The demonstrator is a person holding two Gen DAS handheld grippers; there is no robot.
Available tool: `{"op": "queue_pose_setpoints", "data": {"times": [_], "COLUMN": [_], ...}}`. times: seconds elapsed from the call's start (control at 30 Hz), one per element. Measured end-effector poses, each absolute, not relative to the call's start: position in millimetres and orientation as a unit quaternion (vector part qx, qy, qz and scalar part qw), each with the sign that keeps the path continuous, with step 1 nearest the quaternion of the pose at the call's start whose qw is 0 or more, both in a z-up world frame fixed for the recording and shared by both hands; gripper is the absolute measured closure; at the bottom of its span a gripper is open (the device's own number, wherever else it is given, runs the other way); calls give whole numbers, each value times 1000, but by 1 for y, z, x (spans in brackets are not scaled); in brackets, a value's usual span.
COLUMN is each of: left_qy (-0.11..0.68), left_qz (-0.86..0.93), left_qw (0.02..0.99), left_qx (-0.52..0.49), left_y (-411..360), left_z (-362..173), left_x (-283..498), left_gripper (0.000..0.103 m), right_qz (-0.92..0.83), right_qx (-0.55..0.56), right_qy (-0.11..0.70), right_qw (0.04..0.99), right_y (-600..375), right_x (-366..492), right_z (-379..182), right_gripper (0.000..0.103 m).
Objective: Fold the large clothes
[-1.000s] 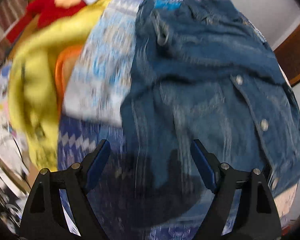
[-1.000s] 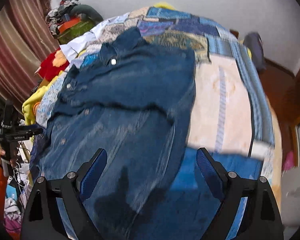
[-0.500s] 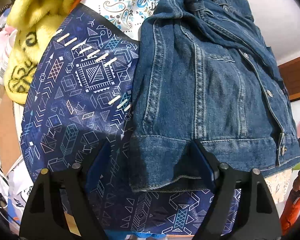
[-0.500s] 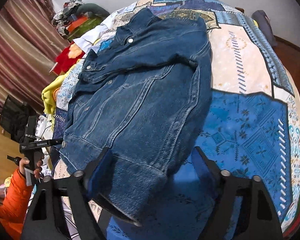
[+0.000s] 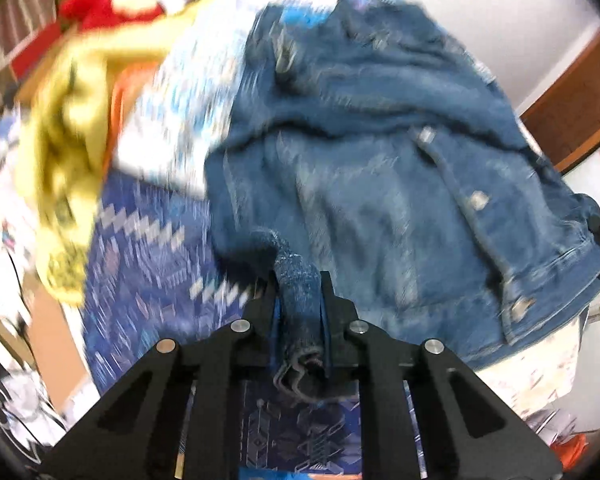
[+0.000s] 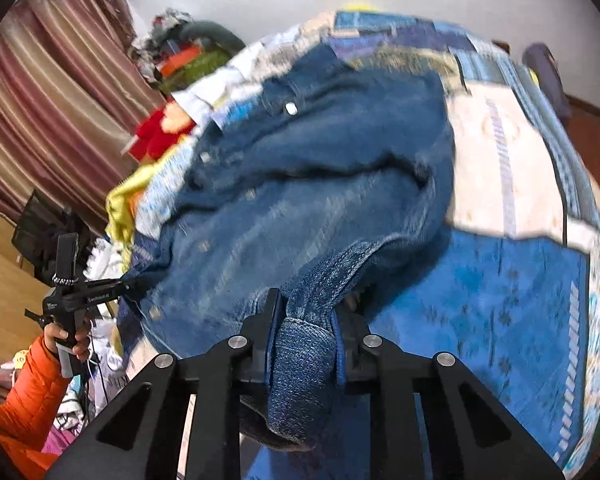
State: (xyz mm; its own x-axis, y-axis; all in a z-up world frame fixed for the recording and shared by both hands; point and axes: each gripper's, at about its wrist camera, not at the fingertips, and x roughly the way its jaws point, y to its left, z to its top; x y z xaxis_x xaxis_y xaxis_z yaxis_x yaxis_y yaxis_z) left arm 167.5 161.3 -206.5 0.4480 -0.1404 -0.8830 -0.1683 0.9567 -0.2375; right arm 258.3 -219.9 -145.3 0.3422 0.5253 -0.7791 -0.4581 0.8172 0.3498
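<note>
A blue denim jacket (image 5: pixel 380 168) lies on a patchwork bedspread (image 5: pixel 148 264), collar at the far end. My left gripper (image 5: pixel 299 300) is shut on the jacket's bottom hem at its left corner and lifts it. The jacket also shows in the right wrist view (image 6: pixel 308 184). My right gripper (image 6: pixel 305 320) is shut on the hem at the jacket's right corner, with bunched denim between the fingers. The left gripper also appears in the right wrist view (image 6: pixel 100 290), held by a hand in an orange sleeve. Both views are motion-blurred.
A yellow garment (image 5: pixel 64 152) and red clothes (image 5: pixel 108 0) are piled at the bed's left edge. Striped curtains (image 6: pixel 40 112) hang on the left. The bedspread (image 6: pixel 500 300) extends to the right of the jacket. A wooden door frame (image 5: pixel 572 108) stands at the right.
Both grippers were open over the jacket's hem; now both have shut on the hem corners and lifted them. The hem has come up off the bed.
</note>
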Motion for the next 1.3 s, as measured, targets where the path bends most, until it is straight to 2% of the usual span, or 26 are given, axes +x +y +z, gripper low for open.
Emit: {"op": "queue_pose_setpoints", "data": {"times": [0.33, 0.5, 0.7, 0.93, 1.13, 1.3], "left_qy": [399, 378, 384, 433, 477, 492], "left_qz": [12, 43, 75, 106, 119, 124], "left_qw": [908, 916, 903, 878, 856, 851], "left_qx": [-129, -130, -178, -175, -160, -133], "left_y": [196, 220, 251, 266, 270, 262], "left_z": [-97, -94, -113, -179, -230, -247], "left_x": [240, 295, 361, 432, 459, 466], "left_gripper": [89, 89, 89, 89, 87, 84], "right_qz": [295, 265, 235, 215, 228, 263], "right_qx": [36, 53, 68, 86, 74, 77], "right_qy": [403, 385, 409, 449, 489, 503], "right_qw": [865, 882, 879, 863, 839, 820], "right_y": [-205, -210, -200, -188, -186, -196], "right_x": [323, 379, 465, 542, 573, 576], "right_z": [-91, -80, -104, -162, -203, -202], "right_gripper": [85, 85, 85, 85, 85, 84]}}
